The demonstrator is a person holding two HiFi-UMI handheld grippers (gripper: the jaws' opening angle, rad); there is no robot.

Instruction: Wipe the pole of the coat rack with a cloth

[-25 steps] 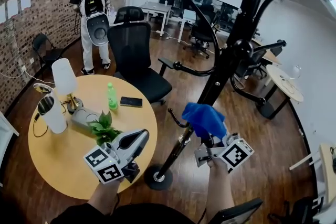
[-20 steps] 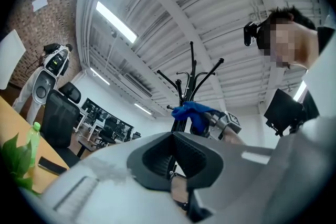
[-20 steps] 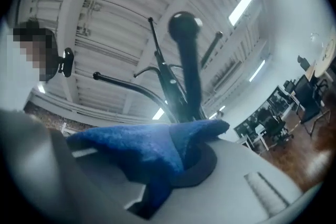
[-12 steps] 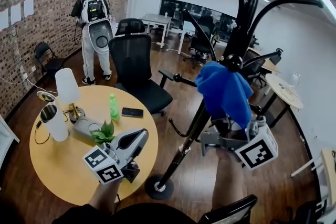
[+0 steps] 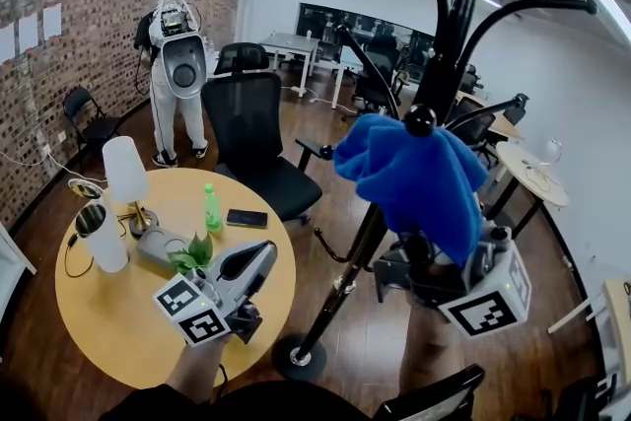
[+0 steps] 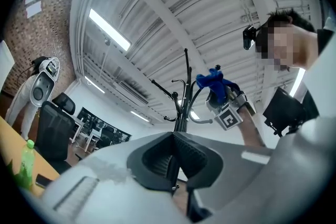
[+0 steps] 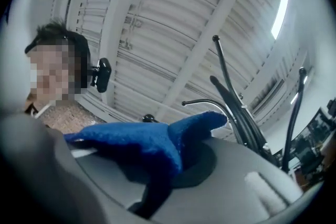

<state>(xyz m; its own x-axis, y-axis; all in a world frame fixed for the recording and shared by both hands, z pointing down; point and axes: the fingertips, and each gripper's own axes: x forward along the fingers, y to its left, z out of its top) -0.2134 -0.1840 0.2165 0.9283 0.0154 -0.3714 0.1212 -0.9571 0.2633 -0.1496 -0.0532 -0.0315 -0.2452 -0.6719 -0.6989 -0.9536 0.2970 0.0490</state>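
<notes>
The black coat rack pole [image 5: 434,84] rises aslant from its round base [image 5: 296,357] to curved hooks at the top. A blue cloth [image 5: 414,177] hangs against the pole at mid height, just under a round knob. My right gripper [image 5: 426,251] is shut on the blue cloth [image 7: 142,144] from below, and the cloth covers its fingertips. My left gripper [image 5: 261,261] stays low over the table edge, left of the pole, shut with nothing in it. In the left gripper view the rack [image 6: 185,97] and cloth [image 6: 212,80] show far off.
A round wooden table [image 5: 118,311] at the left carries a white lamp [image 5: 123,171], a white jug [image 5: 99,232], a green bottle [image 5: 210,207], a phone [image 5: 246,218] and a small plant [image 5: 192,256]. A black office chair [image 5: 246,128] stands behind. A person [image 5: 175,74] stands at the back left.
My right gripper has risen along the pole with the blue cloth, from near the lower hook to mid height. The left gripper has held still. The person behind has turned.
</notes>
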